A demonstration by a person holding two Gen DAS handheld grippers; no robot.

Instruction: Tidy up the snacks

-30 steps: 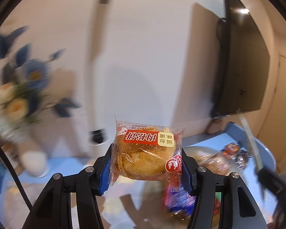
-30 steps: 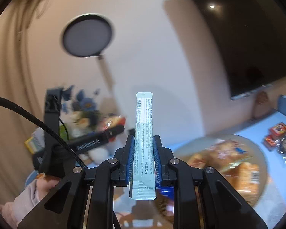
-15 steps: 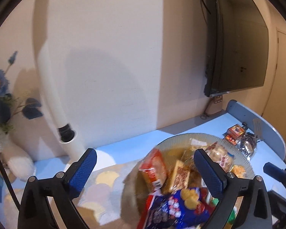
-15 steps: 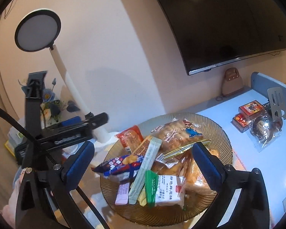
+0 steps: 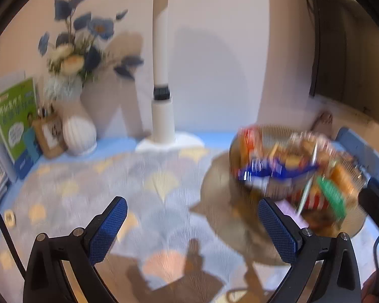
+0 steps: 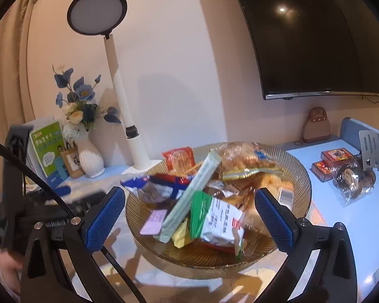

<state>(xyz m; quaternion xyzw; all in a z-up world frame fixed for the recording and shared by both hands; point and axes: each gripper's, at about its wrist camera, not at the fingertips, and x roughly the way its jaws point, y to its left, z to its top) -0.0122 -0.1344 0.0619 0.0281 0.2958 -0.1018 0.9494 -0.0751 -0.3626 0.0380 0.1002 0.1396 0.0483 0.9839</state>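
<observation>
The right gripper (image 6: pixel 189 208) has its jaws wide apart, and nothing is between them. The left gripper (image 5: pixel 192 223) is the same, wide and holding nothing.

Right in front of the right jaws, and a little below them, sits the brown glass bowl (image 6: pixel 304 176) on the tabletop (image 6: pixel 361 227). The snacks (image 6: pixel 214 189) are piled up inside it. The closest one is a silver packet with a green end (image 6: pixel 214 221). Beside it a long pale green stick pack (image 6: pixel 192 197) leans across the pile, with a small pink packet (image 6: pixel 152 218) at its low end. Farther back are a blue wrapper (image 6: pixel 149 181), a red and orange cake packet (image 6: pixel 179 161) and a big clear bag of bread (image 6: pixel 242 155).

These snacks look light and soft. The wrappers look shiny, so they may slip, and the cakes inside could squash. I think a gentle pinch on the flat sealed edge of a packet is best. The stick pack looks stiffer, so the middle should work well.

From the left gripper, the bowl is off to the right of the jaws, and it looks blurry. Only the patterned mat (image 5: pixel 149 181) lies under those jaws.

Past the bowl on the right are two small red boxes (image 6: pixel 329 162) and a clear bag with something dark and round inside (image 6: pixel 353 179).
</observation>
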